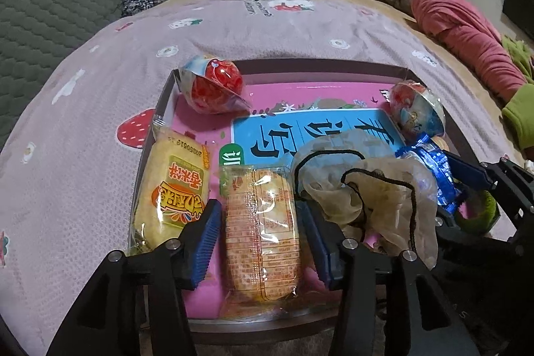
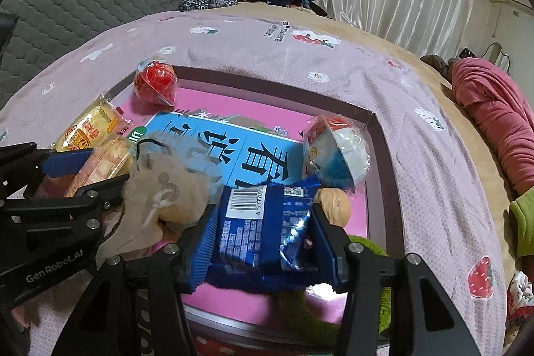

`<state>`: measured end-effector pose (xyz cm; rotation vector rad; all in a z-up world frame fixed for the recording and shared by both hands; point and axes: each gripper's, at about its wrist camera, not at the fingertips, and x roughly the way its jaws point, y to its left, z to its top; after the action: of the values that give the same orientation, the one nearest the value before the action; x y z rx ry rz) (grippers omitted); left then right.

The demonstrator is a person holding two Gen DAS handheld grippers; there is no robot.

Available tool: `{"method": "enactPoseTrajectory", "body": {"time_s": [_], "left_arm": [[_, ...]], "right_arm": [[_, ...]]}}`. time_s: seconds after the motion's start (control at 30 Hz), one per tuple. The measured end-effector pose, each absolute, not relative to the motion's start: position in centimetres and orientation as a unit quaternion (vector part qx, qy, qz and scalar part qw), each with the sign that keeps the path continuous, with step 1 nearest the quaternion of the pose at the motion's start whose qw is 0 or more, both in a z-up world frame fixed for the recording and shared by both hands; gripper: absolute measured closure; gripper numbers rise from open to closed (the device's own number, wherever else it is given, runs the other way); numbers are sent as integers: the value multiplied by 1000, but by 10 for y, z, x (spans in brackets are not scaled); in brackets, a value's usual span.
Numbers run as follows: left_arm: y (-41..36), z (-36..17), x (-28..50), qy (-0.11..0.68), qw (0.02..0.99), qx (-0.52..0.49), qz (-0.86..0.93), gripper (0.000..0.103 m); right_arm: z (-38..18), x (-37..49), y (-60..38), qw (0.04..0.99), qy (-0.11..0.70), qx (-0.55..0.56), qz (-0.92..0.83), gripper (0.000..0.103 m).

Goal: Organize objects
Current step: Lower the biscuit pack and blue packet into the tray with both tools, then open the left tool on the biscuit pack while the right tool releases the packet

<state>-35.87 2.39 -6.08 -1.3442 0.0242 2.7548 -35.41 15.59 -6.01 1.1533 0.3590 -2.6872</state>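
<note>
Blue ribbed pads on the left tool (image 1: 258, 242) stand on either side of an orange-printed snack packet (image 1: 262, 236) that lies flat in the shallow tray (image 1: 320, 70) on the bed (image 1: 83, 129); a little gap shows on each side, so the pads are spread around the packet, not squeezing it. Just to the left of this tool lies a yellow cake packet (image 1: 173, 186), and just to its right a crumpled sheer pouch (image 1: 367, 186) with a black drawstring drapes against the right finger.

In the right wrist view, the right tool (image 2: 260, 239) has a blue biscuit packet (image 2: 263, 222) between its pads, which appear to touch the wrapper's edges; I judge it a light pinch, though how firm I cannot tell. A walnut (image 2: 333, 206) sits just beyond its right finger, and a blue-and-white capsule toy (image 2: 337, 152) lies farther ahead. A red capsule toy (image 2: 155, 84) rests far ahead to the left, by the tray's corner.

Risks from here: the slick wrappers could slide out of a loose pinch; the pouch's drawstring could snag on the left tool and be dragged along; the two tools work close together and could collide; and the right tool could nudge the walnut, which would roll. The soft bed could also let the tray tip under a push.
</note>
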Motion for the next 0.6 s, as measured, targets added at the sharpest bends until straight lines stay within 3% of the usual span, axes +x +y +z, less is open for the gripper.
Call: {"method": "enactPoseTrajectory", "body": {"time_s": [0.37, 0.6], "left_arm": [[23, -49, -354, 8, 33, -428, 903, 35], [21, -42, -352, 3, 31, -420, 907, 35]], "right_arm": [[-51, -352, 160, 89, 121, 380, -912, 45], [-45, -350, 161, 80, 127, 373, -916, 40]]}}
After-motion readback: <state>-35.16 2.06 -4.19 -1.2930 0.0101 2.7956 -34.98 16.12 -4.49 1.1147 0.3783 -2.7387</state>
